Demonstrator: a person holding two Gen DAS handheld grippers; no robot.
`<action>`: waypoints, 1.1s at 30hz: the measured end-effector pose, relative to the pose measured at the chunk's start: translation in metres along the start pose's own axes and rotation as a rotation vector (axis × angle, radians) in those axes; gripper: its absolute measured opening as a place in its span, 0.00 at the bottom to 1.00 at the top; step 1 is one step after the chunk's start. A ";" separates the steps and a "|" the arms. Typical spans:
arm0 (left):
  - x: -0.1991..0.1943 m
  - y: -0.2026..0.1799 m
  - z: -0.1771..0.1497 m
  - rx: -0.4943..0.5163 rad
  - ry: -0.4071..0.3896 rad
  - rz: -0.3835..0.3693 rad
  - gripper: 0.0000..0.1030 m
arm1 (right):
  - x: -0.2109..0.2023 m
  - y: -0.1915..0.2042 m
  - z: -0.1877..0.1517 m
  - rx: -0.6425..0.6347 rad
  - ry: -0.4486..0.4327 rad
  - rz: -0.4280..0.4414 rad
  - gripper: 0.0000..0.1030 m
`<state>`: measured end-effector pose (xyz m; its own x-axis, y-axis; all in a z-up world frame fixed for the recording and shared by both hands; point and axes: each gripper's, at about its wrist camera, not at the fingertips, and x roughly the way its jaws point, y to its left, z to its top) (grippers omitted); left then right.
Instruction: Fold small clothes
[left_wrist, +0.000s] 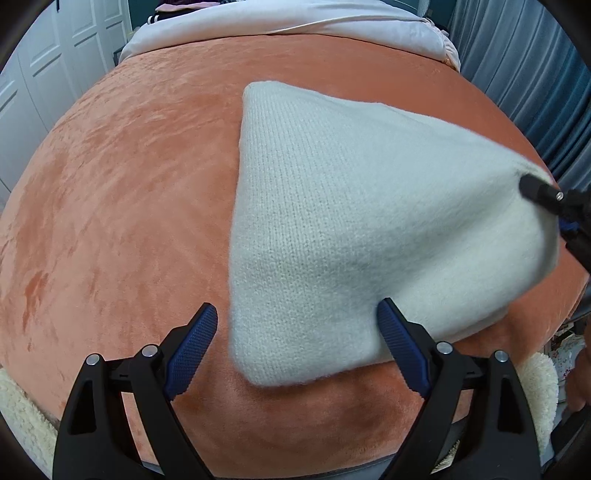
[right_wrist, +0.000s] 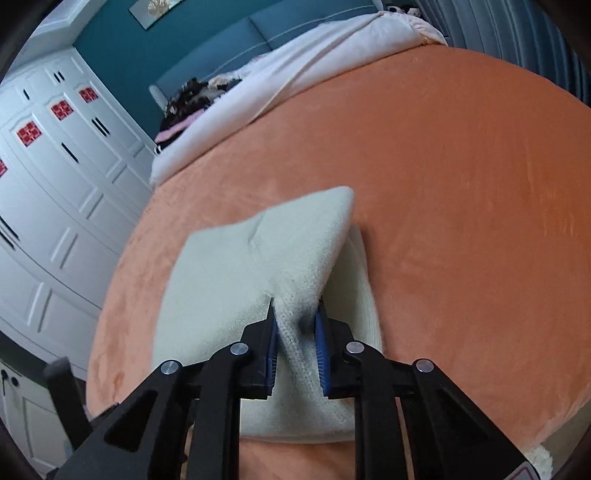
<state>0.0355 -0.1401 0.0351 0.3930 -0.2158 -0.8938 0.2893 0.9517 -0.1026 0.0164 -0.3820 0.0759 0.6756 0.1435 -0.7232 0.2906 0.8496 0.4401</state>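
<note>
I have the cream knit garment (left_wrist: 351, 221) lying on the orange bedspread (left_wrist: 122, 192), filling the centre and right of the left wrist view, with one corner lifted toward the right edge of the frame. My right tongs (right_wrist: 295, 321) are clamped on a pinched ridge of that knit at lower centre of the right wrist view; the blue pads (right_wrist: 272, 347) stand only slightly apart with the fold bunched between them, so I judge the hold to be a loose one. My left tongs (left_wrist: 297, 314) stand wide apart at the bottom of their view, straddling the near edge of the garment and gripping nothing.

I judge the piece to be light, thick and very soft. It looks fuzzy rather than slippery, so the ribbed pads should bite well, but it will sag and stretch if hung from one point. It seems already doubled, so a shallow pinch may catch only the top layer. I would take it at a corner or along a folded edge, deep enough to trap both layers.

I can read no brand, label or writing on the knit. The white wardrobe (right_wrist: 55, 177) at left carries red ornaments, not legible text.
</note>
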 end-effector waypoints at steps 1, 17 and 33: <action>0.002 0.000 0.000 0.002 0.005 0.006 0.84 | 0.005 -0.006 -0.001 0.004 0.015 -0.011 0.15; 0.013 0.048 0.043 -0.334 0.007 -0.344 0.93 | 0.047 -0.047 -0.028 0.125 0.179 -0.019 0.69; 0.027 0.025 0.060 -0.325 0.082 -0.353 0.67 | 0.061 -0.036 -0.022 0.291 0.113 0.162 0.32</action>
<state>0.1060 -0.1352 0.0347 0.2460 -0.5322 -0.8101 0.0998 0.8452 -0.5250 0.0323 -0.3923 0.0044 0.6542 0.3339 -0.6787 0.3774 0.6335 0.6755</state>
